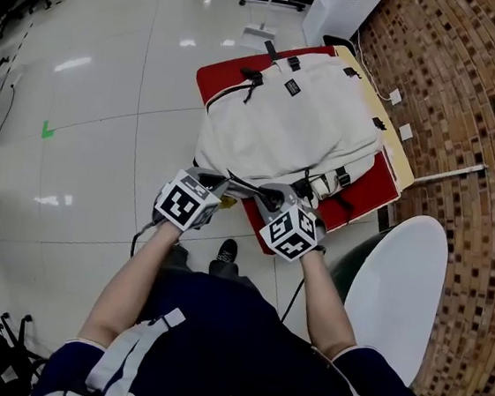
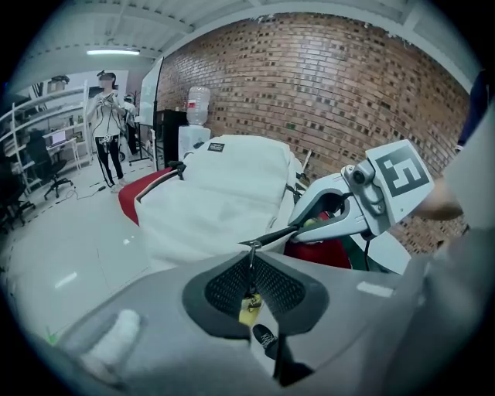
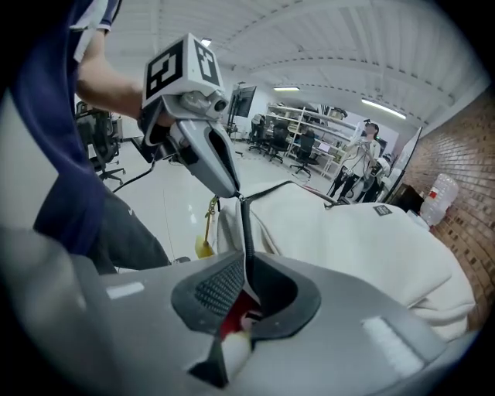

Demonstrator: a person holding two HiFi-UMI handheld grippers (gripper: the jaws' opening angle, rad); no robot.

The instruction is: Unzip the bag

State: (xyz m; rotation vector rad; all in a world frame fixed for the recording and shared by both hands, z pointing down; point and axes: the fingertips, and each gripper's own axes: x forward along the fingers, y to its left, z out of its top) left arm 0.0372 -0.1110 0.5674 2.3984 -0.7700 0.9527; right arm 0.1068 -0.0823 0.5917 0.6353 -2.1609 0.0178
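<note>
A white backpack (image 1: pixel 283 117) lies flat on a red table (image 1: pixel 222 74). Both grippers meet at its near edge. My left gripper (image 1: pixel 230 182) is shut on a small metal zipper pull (image 2: pixel 249 259), and a yellow tag (image 2: pixel 249 309) dangles below it. My right gripper (image 1: pixel 267 195) is shut on a thin black strap (image 3: pixel 246 228) that runs taut from its pads up to the left gripper's tip (image 3: pixel 232 189). In the left gripper view the right gripper's tip (image 2: pixel 298 230) pinches that same strap just in front of the backpack (image 2: pixel 224 193).
A brick wall (image 1: pixel 473 85) curves along the right. A white round seat (image 1: pixel 398 281) stands by my right arm. A pale board (image 1: pixel 403 162) sticks out under the bag. A person (image 2: pixel 108 124) stands far off on the glossy floor, near a water dispenser (image 2: pixel 193 131).
</note>
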